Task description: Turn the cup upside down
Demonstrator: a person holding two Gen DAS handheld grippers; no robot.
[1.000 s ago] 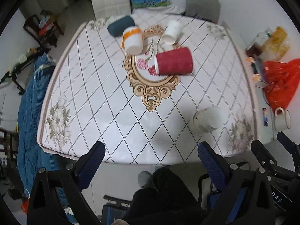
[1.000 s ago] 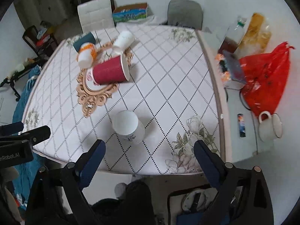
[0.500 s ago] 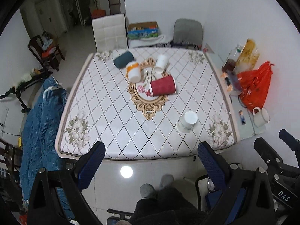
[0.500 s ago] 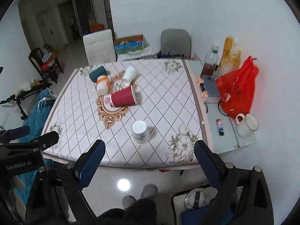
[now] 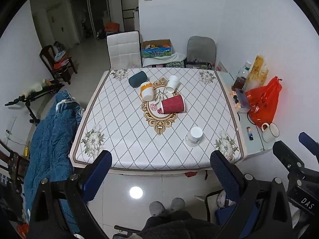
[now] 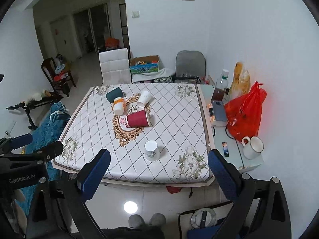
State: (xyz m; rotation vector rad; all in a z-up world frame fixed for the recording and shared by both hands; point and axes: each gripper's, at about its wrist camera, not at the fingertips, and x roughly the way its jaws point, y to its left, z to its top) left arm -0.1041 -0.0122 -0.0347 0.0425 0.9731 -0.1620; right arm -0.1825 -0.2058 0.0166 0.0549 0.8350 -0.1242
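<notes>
On the near right part of a square dining table (image 5: pixel 123 119), a white paper cup (image 5: pixel 193 137) stands upside down, base uppermost, well beyond and between the blue fingertips of the left gripper (image 5: pixel 160 176); in the right wrist view the same cup (image 6: pixel 151 151) sits well apart from the right gripper (image 6: pixel 158 174), slightly left of its centre line. 4 more cups lie on their sides around the table's gold medallion: a red cup (image 5: pixel 172 104), an orange-banded cup (image 5: pixel 147 91), a plain white cup (image 5: pixel 172 83) and a dark teal cup (image 5: pixel 137 78). The table wears a white diamond-check cloth with floral corners. A white chair (image 5: pixel 123 49) and a grey chair (image 5: pixel 201 48) stand at its far edge, a blue blanket (image 5: pixel 49 139) hangs to the left, and a red plastic bag (image 5: pixel 263 103) and enamel mug (image 5: pixel 270 132) rest on a side shelf at right. Both grippers hang above the tiled floor with jaws spread wide, holding and touching nothing
</notes>
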